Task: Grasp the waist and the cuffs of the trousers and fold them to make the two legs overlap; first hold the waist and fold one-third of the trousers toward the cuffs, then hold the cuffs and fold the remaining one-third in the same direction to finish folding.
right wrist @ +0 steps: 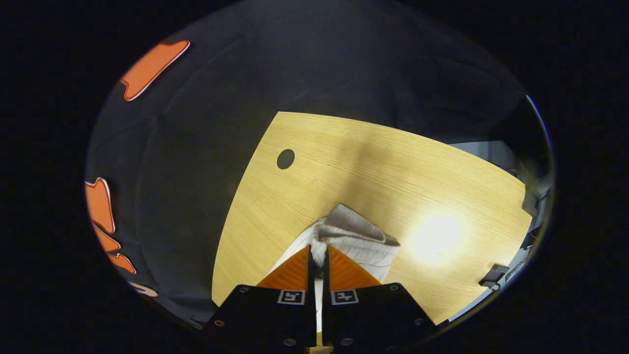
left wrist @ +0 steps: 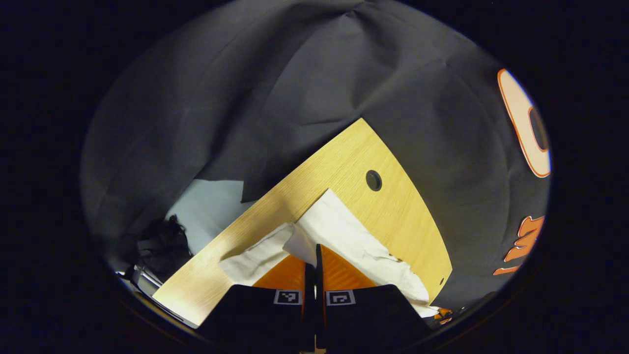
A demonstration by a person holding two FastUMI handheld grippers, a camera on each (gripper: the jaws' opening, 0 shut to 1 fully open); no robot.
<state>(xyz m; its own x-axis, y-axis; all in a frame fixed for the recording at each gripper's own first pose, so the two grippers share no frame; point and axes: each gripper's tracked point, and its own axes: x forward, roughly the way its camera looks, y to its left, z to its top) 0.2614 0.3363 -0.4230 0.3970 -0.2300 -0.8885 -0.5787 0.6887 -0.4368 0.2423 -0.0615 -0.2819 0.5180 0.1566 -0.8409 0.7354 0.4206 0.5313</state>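
Trousers of white, soft wrinkled cloth (left wrist: 344, 236) lie on the light wooden table with a round cable hole (left wrist: 393, 206). In the left gripper view, the left gripper (left wrist: 315, 255) has its two fingers pressed together on a raised fold of this cloth. In the right gripper view, the right gripper (right wrist: 318, 255) pinches a ribbed, greyish edge (right wrist: 356, 233), perhaps a cuff or the waist, lifted slightly above the table surface (right wrist: 368, 162).
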